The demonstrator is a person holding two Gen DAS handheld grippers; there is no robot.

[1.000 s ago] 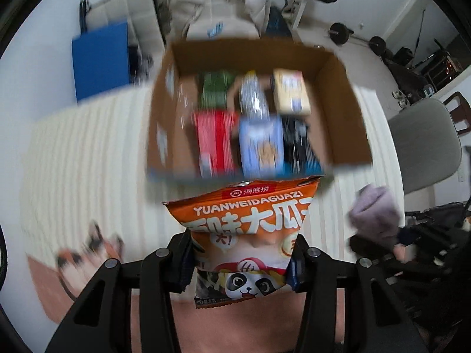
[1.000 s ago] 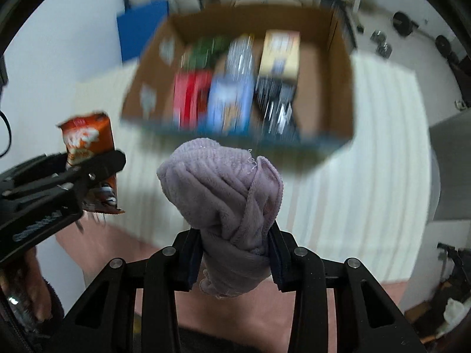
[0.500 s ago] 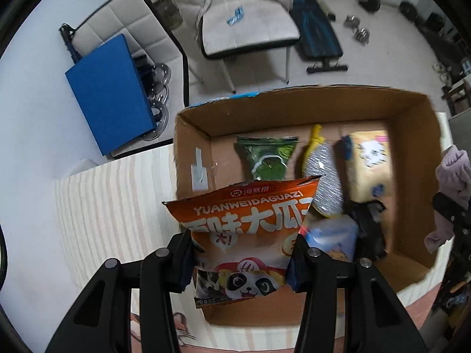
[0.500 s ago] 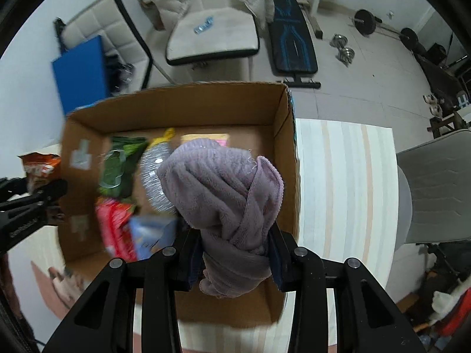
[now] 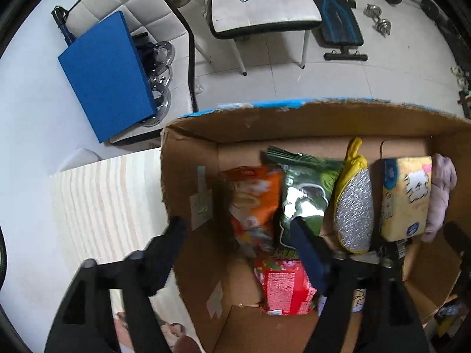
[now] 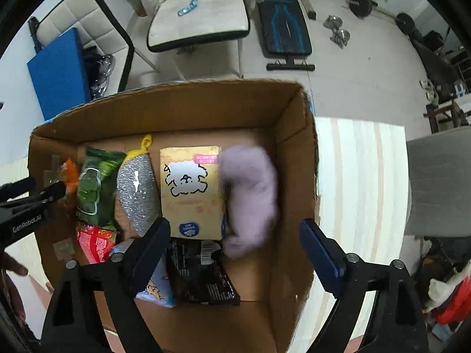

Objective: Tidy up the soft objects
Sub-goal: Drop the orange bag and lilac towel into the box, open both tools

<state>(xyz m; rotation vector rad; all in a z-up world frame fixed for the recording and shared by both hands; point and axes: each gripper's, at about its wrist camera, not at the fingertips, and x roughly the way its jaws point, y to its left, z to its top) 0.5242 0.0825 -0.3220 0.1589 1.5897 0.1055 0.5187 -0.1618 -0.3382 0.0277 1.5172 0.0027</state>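
Both claws point down into the cardboard box [image 6: 297, 158], and both have just been opening. The right gripper [image 6: 234, 253] stands wide with nothing pressed between its pads; the lilac towel [image 6: 250, 200] lies blurred just ahead of its fingertips, on the box floor against the right-hand wall, touching the yellow tissue pack [image 6: 191, 194] to its left. Under that claw, nearer the camera, lie a black packet [image 6: 203, 276] and a pale blue packet [image 6: 156, 289] partly hidden by the left finger. The left gripper [image 5: 238, 229] is also parted, its pads clear of the orange snack bag [image 5: 253, 203], which sits blurred ahead of and between the fingers near the box's left wall. Its left finger [image 5: 167, 253] hangs outside that wall, over the striped table [image 5: 100, 203]; its right finger is over the green packet [image 5: 303, 194]. Further right of that claw come the silver scrubber with its yellow loop [image 5: 353, 206], the tissue pack and the towel in one row. A red packet [image 5: 285, 288] lies beneath the left claw, close to the camera.
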